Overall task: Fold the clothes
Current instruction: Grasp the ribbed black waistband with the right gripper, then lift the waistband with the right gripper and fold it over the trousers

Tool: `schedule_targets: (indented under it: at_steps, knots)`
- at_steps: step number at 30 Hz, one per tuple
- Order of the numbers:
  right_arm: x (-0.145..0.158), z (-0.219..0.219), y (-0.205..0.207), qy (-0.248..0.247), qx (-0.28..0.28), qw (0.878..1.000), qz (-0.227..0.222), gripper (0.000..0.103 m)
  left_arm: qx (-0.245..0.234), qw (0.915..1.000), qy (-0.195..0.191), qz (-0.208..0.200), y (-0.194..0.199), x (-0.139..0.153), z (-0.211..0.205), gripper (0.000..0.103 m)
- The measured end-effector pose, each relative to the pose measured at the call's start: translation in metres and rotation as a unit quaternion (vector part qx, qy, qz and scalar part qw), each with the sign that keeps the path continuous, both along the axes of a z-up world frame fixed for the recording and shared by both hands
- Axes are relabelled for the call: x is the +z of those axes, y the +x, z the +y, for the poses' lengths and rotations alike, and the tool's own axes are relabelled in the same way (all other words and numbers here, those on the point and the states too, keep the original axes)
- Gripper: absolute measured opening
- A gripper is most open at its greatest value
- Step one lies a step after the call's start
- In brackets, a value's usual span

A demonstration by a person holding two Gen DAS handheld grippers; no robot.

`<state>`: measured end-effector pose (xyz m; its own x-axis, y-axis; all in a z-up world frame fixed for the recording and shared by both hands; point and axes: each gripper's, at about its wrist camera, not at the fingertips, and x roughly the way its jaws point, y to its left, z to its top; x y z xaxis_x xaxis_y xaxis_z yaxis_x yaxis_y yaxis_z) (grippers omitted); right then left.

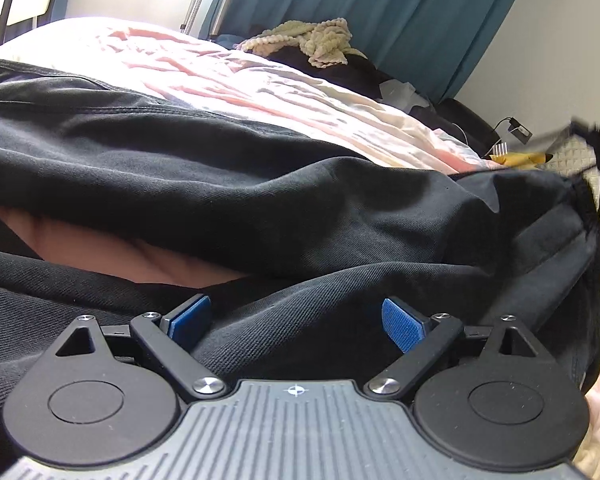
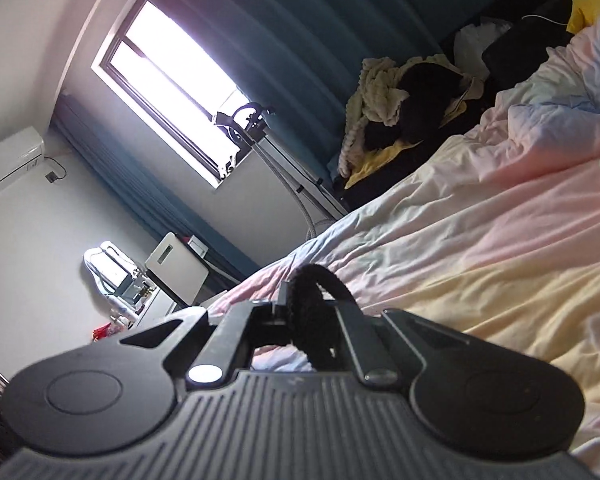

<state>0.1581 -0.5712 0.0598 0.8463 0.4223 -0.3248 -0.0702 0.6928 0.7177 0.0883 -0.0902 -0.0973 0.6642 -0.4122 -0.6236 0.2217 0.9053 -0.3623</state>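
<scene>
right hand-held gripper lifts a pinched edge of black trousers, left waits open

the black trousers (image 1: 228, 184) lie spread across the bed (image 1: 260, 80), on a pink and cream duvet (image 2: 480, 248). the right hand-held gripper (image 2: 306, 312) is clenched on a thick black hem or cord loop (image 2: 314, 292) of the dark garment; which edge it is cannot be told from the right wrist view. the left hand-held gripper (image 1: 296, 320) is released, blue pads (image 1: 402, 324) wide apart, resting low over the cloth with fabric between the pads but not pinched.

to do the fold well, my read: carry the pinched edge high enough that the cloth clears itself, then lay it over square with the far edge. the left should pin or pinch the fabric below it so the lower layer does not drag along. the grip on the loop looks thin, so a quick swing could slip it.

around: a heap of cream knit blanket (image 1: 312, 40) and dark clothes by the teal curtain (image 1: 380, 12) at the far side of the bed, well apart from the trousers. a yellow thing (image 1: 520, 158) sits near the bed edge. a metal stand (image 2: 284, 160) is by the window (image 2: 172, 88). the rumpled duvet gives an uneven base; nothing else blocks the fold path.
</scene>
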Motion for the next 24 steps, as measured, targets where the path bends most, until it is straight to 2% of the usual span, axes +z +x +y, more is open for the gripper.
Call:
schedule_targets:
  at_steps: [2, 5, 8, 11, 13, 15, 16, 17, 24]
  knots:
    - [-0.023, -0.009, -0.014, -0.003, -0.012, 0.999, 0.029, 0.004, 0.0, 1.0, 0.0, 0.0, 0.001, 0.0, 0.0, 0.094]
    - [-0.072, -0.006, -0.034, -0.022, 0.002, 0.995, 0.098, 0.004, 0.001, 1.0, -0.003, 0.004, 0.003, 0.0, 0.0, 0.094]
    - [-0.121, 0.018, -0.055, -0.096, 0.038, 0.98, 0.171, 0.004, 0.002, 1.0, -0.006, 0.005, 0.004, 0.0, 0.0, 0.094]
    - [-0.146, 0.043, -0.074, -0.155, 0.065, 0.968, 0.187, 0.005, 0.004, 1.0, -0.002, 0.005, 0.004, 0.0, -0.001, 0.094]
    - [-0.143, 0.053, -0.084, -0.181, 0.064, 0.967, 0.17, 0.007, 0.004, 1.0, 0.003, 0.003, 0.004, 0.0, -0.003, 0.094]
    - [-0.131, 0.054, -0.091, -0.186, 0.049, 0.97, 0.149, 0.024, 0.005, 1.0, 0.008, 0.001, 0.004, 0.0, -0.005, 0.094]
    - [-0.122, 0.051, -0.093, -0.18, 0.043, 0.972, 0.143, 0.046, 0.005, 0.9999, 0.01, 0.0, 0.003, 0.0, -0.005, 0.094]
    - [-0.113, 0.047, -0.094, -0.173, 0.037, 0.974, 0.138, 0.062, 0.005, 0.9999, 0.011, 0.0, 0.003, -0.001, -0.005, 0.094]
    - [-0.054, 0.001, -0.089, -0.13, -0.028, 0.984, 0.12, 0.068, 0.004, 1.0, 0.006, 0.003, 0.005, -0.002, -0.003, 0.094]
